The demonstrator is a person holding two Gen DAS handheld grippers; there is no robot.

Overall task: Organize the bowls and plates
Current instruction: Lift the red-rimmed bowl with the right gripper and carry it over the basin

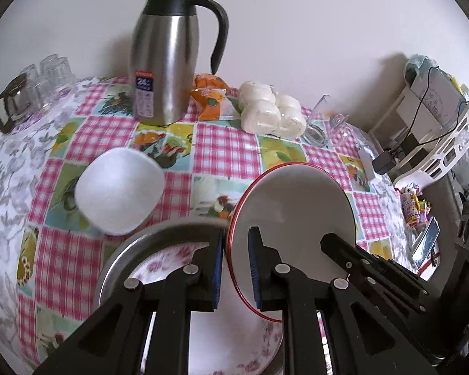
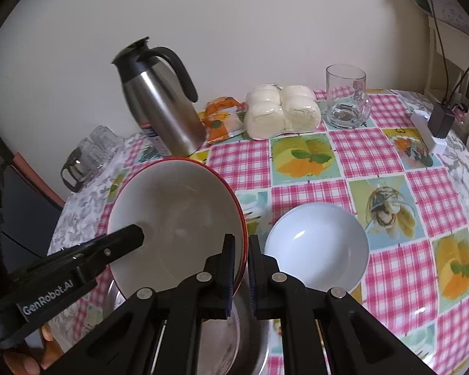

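Note:
A red-rimmed white bowl (image 1: 292,206) is held up between both grippers, above a steel dish (image 1: 134,250) with a floral plate (image 1: 168,262) in it. My left gripper (image 1: 236,268) straddles the bowl's left rim, its jaws a little apart. My right gripper (image 2: 240,268) is closed on the same bowl's right rim (image 2: 175,215); its finger shows in the left wrist view (image 1: 340,247). A small white bowl (image 2: 317,245) sits on the table right of it. The left wrist view shows it blurred (image 1: 118,192).
A steel thermos jug (image 1: 172,59) stands at the back, with an orange packet (image 1: 211,97), wrapped white buns (image 1: 272,111) and a glass mug (image 2: 347,98). Glasses and a pot (image 1: 31,93) are at the far left. A white charger block (image 2: 428,131) lies at the right edge.

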